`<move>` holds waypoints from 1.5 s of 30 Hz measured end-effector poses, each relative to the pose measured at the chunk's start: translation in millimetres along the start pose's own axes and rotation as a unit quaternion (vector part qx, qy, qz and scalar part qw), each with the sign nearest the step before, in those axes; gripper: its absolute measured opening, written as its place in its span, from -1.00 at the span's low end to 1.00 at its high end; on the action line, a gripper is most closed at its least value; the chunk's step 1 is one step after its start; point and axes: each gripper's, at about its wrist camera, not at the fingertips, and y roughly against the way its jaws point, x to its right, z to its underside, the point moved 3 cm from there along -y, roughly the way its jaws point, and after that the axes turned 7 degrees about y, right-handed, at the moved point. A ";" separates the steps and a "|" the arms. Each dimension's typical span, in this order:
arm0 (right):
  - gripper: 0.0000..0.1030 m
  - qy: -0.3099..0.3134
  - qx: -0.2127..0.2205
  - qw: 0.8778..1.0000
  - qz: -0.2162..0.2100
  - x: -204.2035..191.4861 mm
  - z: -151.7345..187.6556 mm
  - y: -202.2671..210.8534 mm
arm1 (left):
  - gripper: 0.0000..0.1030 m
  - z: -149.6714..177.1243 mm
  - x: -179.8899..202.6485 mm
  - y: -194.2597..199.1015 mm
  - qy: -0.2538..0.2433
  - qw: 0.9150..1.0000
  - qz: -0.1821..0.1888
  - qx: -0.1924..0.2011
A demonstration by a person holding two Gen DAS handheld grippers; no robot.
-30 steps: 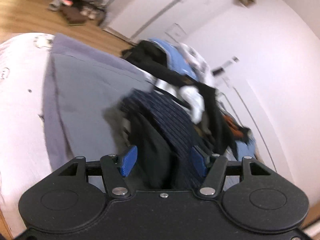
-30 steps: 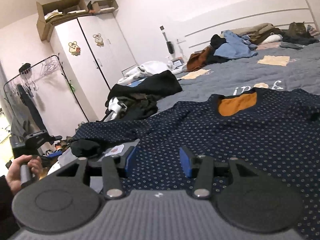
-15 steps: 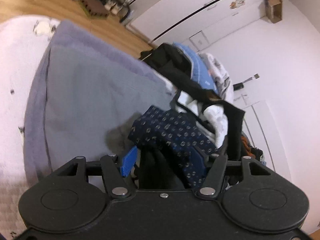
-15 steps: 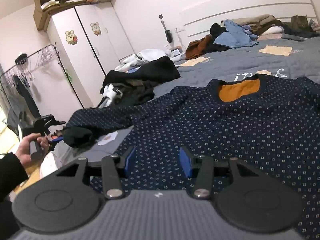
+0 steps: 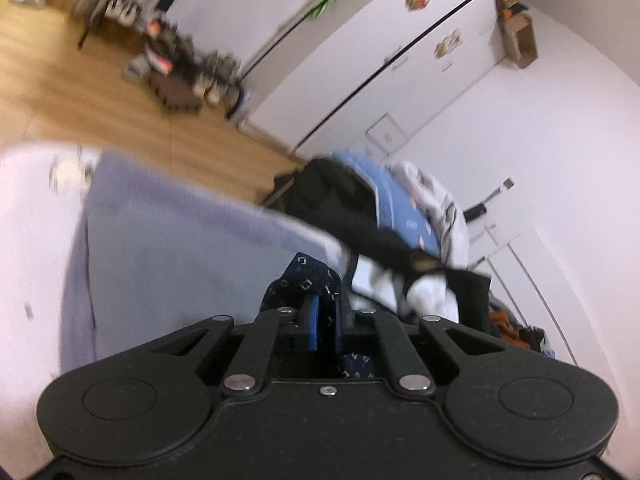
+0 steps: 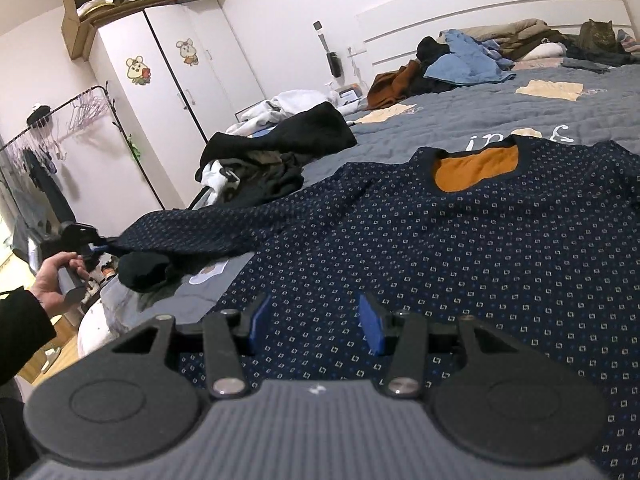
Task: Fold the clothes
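Navy sweater [image 6: 460,248] sleeve [image 5: 306,284] is clamped in left gripper [image 5: 325,326]; right gripper [image 6: 316,324] hovers open above the body.

A sweater [image 6: 460,240] lies flat on a bed [image 6: 440,128], its sleeve [image 6: 192,232] stretched left to the bed's edge, where the left gripper [image 6: 94,246] meets it. The right gripper [image 6: 314,322] sits over the sweater's lower part. A clothes heap [image 6: 272,160] lies behind the sleeve, a second pile [image 6: 460,64] against the headboard, a wardrobe [image 6: 168,92] beyond the bed's left side.
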 end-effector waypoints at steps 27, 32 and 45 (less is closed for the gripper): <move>-0.08 -0.111 0.061 0.988 0.092 71.5 -41.5 49.1 | -0.86 211.6 289.7 80.2 -0.304 0.899 0.285 -0.136; -0.08 -0.181 0.091 0.970 0.134 119.1 -47.2 76.3 | -0.86 353.9 310.0 114.8 -0.374 0.834 0.344 -0.214; -0.08 -0.255 0.096 0.945 0.182 192.2 -41.5 110.3 | 0.05 504.8 211.1 143.0 -0.476 0.712 0.317 -0.406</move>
